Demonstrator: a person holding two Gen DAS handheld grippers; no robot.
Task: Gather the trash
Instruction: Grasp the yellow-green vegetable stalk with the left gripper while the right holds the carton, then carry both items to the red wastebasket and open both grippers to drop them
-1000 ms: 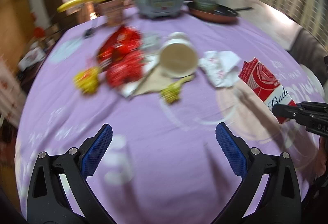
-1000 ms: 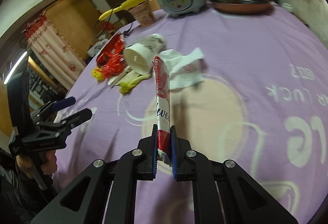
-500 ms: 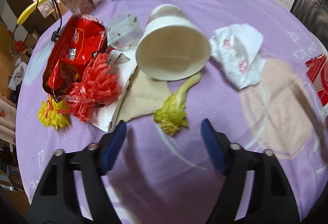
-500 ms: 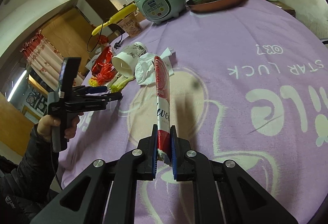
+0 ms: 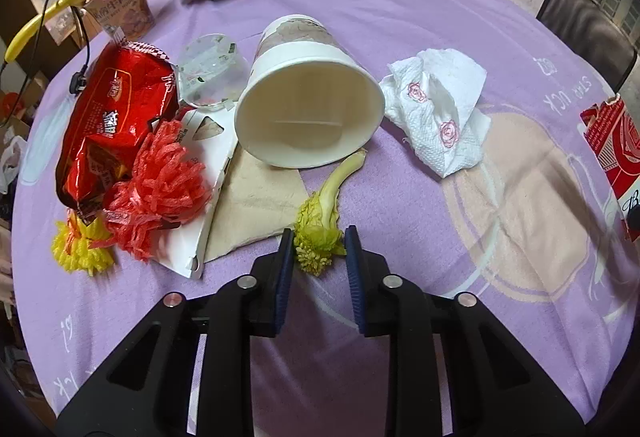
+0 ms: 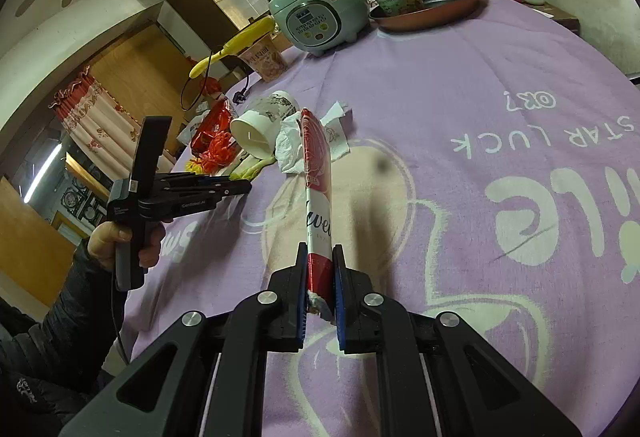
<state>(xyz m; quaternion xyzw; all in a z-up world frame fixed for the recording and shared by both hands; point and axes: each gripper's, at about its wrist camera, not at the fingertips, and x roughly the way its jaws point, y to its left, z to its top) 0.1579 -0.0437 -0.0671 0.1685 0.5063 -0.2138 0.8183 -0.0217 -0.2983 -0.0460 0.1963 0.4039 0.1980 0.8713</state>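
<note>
Left to right: the left gripper [image 5: 316, 249], its jaws just closing, is bracketing the leafy head of the vegetable scrap [image 5: 320, 233] on the purple tablecloth [image 5: 400, 37], in front of the tipped paper cup [image 5: 308, 109]; pad contact looks near but unconfirmed. Squeezing gently and lifting straight should avoid snagging cloth. The right gripper [image 6: 320, 277] is clamping a flattened red carton [image 6: 316, 173]. Only the right view is showing the person's hand [image 6: 116, 241]; only the left shows the stalk clearly.
</note>
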